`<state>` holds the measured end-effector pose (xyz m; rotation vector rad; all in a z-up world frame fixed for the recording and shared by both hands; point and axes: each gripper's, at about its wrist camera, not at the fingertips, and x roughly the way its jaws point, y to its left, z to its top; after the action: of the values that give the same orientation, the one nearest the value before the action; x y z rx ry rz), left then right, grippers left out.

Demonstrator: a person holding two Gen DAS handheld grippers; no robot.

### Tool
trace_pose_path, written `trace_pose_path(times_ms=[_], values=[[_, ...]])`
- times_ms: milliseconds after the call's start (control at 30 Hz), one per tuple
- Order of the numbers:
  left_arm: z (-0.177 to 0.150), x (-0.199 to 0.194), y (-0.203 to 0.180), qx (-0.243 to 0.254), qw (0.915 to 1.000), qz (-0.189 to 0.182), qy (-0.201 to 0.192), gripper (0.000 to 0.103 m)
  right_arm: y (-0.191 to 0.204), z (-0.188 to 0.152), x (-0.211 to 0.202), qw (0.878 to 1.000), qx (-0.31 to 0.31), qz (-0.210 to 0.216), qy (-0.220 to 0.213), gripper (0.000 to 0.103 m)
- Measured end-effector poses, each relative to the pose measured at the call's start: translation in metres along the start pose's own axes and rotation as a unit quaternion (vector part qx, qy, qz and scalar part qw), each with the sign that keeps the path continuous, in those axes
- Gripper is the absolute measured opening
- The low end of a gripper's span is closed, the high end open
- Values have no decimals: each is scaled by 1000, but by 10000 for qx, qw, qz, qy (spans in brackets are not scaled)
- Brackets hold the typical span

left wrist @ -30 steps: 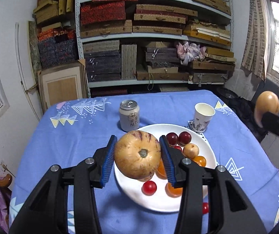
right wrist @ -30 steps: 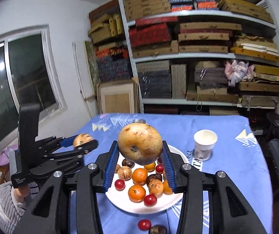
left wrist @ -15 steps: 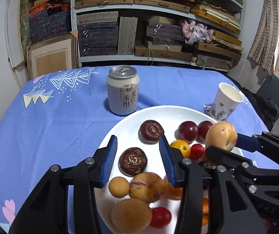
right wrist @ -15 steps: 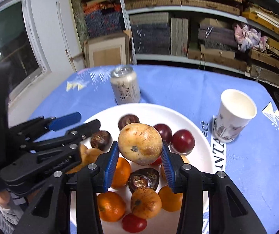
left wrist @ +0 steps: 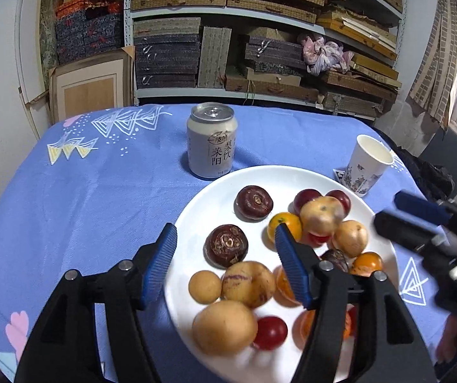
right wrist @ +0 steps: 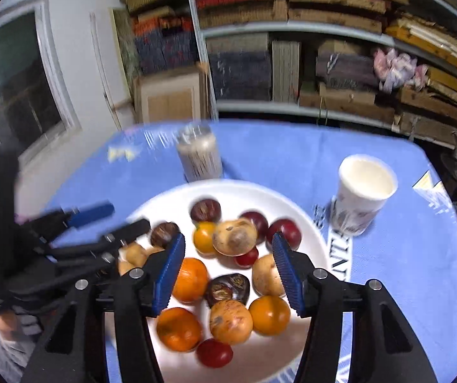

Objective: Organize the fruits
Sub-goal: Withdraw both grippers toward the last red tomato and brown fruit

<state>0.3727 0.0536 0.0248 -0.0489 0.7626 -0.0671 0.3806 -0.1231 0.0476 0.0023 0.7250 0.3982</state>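
Observation:
A white plate (left wrist: 260,172) (right wrist: 228,188) on the blue tablecloth holds several fruits: tan, orange, dark red and brown ones. My left gripper (left wrist: 225,265) hangs low over its left part. Its jaws are opening with nothing gripped; a brown fruit (left wrist: 226,245) lies on the plate under the gap, and a pale fruit with purple streaks (left wrist: 248,284) rests just nearer. My right gripper (right wrist: 228,265) is opening too. The tan fruit (right wrist: 234,236) (left wrist: 321,215) sits free on the pile ahead of its pads. Each gripper shows in the other's view: the right gripper (left wrist: 410,217), the left gripper (right wrist: 110,220).
A white drink can (left wrist: 211,142) (right wrist: 199,156) stands just behind the plate, a paper cup (left wrist: 367,169) (right wrist: 362,194) at its right. Shelves of boxes fill the back wall. A person's hand and sleeve (right wrist: 4,325) show at the lower left.
Both grippers dropped from above the table to just over the plate. The left let its streaked pale fruit down, the right released its tan fruit onto the pile, and both jaws spread wider.

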Motion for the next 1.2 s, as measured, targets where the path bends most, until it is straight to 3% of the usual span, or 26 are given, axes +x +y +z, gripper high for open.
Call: trace_pose_path(times_ms=[100,300,400,533,667,800,900,1067,1200], values=[[-2,-31,1,-64,9999,-9,-122,65,6,6,-49,9991,-76,39,-425,60],[-12,-127,-11,15,9970,123,-768,85,29,-6,-161,9903,-376,72,-1335,84],[-25,-173,-23,85,9941,115,-1075,93,39,-24,-207,9849,-518,53,-1652,98],[-59,-201,-43,259,9931,69,-1139,96,41,-65,-254,9760,-571,-37,-2103,100],[-101,-192,-58,260,9963,-43,-815,96,29,-113,-275,9669,-453,-67,-2510,100],[-136,-150,-70,40,9996,-180,-236,96,6,-151,-260,9624,-50,-177,-2708,100],[-152,-121,-85,132,9998,-137,46,96,-10,-168,-240,9668,173,-176,-2545,100],[-160,-93,-108,619,9980,89,57,96,-33,-189,-208,9739,479,-394,-2184,100],[-153,-82,-113,528,9986,-74,54,96,-48,-189,-204,9746,843,-235,-2060,100]])
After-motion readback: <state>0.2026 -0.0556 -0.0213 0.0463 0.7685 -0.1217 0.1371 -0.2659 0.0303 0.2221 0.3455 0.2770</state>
